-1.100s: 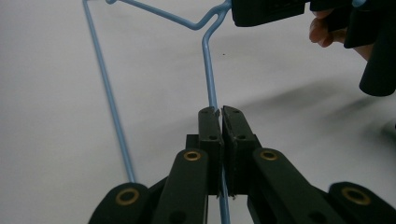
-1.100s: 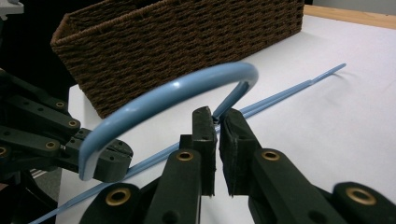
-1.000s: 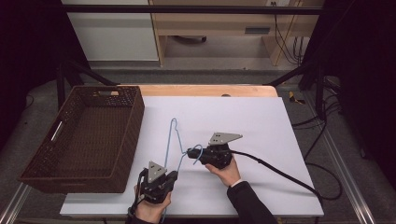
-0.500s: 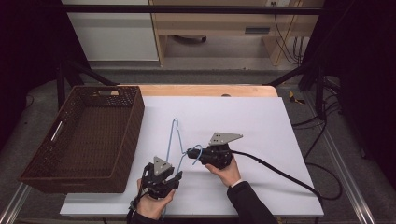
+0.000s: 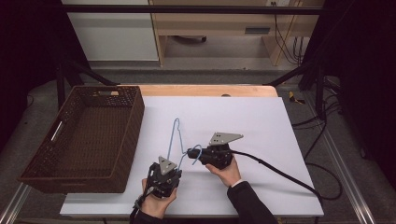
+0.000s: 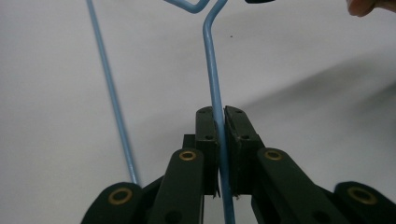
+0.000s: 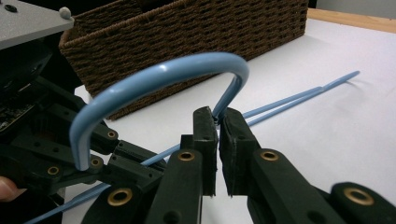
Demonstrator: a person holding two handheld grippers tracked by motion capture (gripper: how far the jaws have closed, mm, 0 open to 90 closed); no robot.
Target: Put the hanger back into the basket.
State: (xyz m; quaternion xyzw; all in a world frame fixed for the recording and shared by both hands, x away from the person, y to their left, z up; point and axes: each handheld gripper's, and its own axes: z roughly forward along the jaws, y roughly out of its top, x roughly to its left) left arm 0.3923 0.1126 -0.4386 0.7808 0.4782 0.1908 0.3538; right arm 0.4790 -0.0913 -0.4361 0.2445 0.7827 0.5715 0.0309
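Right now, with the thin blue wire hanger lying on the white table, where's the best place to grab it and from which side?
Grip the thin blue wire hanger on a straight run of wire, coming in low from the person's side of the white table. The left gripper is shut on such a run; the right gripper pinches the base of the curved hook, a workable second hold.

Hanger light blue, basket dark brown weave, table sheet white, gripper jaws black with brass rivets.

A wooden bench stands beyond the white table (cables hanging), grey floor beneath.
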